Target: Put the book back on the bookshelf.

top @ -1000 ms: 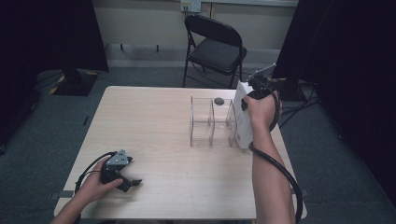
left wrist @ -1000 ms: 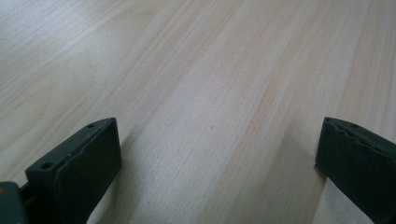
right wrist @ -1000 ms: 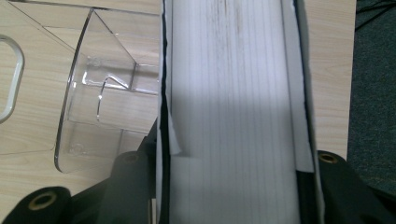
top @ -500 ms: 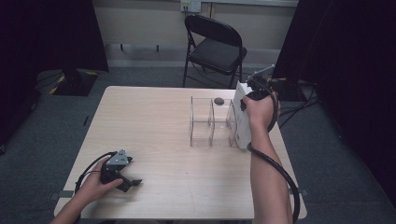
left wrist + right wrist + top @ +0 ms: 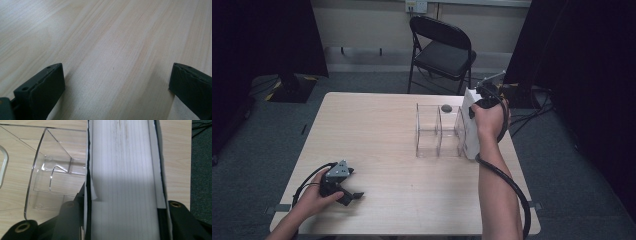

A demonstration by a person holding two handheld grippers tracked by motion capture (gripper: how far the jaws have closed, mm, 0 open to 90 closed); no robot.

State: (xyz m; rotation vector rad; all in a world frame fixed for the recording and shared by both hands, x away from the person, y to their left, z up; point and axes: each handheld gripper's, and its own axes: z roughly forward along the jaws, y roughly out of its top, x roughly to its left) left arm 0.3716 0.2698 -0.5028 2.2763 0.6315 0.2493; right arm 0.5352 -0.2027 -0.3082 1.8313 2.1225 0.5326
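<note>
a dim room with dark curtains and a black folding chair [image 5: 443,50] frames the pale wooden table [image 5: 382,130]. the right gripper [image 5: 482,102] clamps its jaws on a thick white book [image 5: 125,177], held upright at the right end of the clear acrylic divided organizer [image 5: 437,131], near the table's right edge. if the book's corner catches the divider wall, the light organizer could slide or tip. the left gripper [image 5: 343,190] rests on the table, jaws wide apart and empty.

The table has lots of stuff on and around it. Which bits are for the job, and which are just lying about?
For the job:
- white book, clamped in the right gripper
- clear rack beside it

Just lying about:
- small dark lump behind the rack
- left gripper, open, resting on the table
- folding chair
</note>
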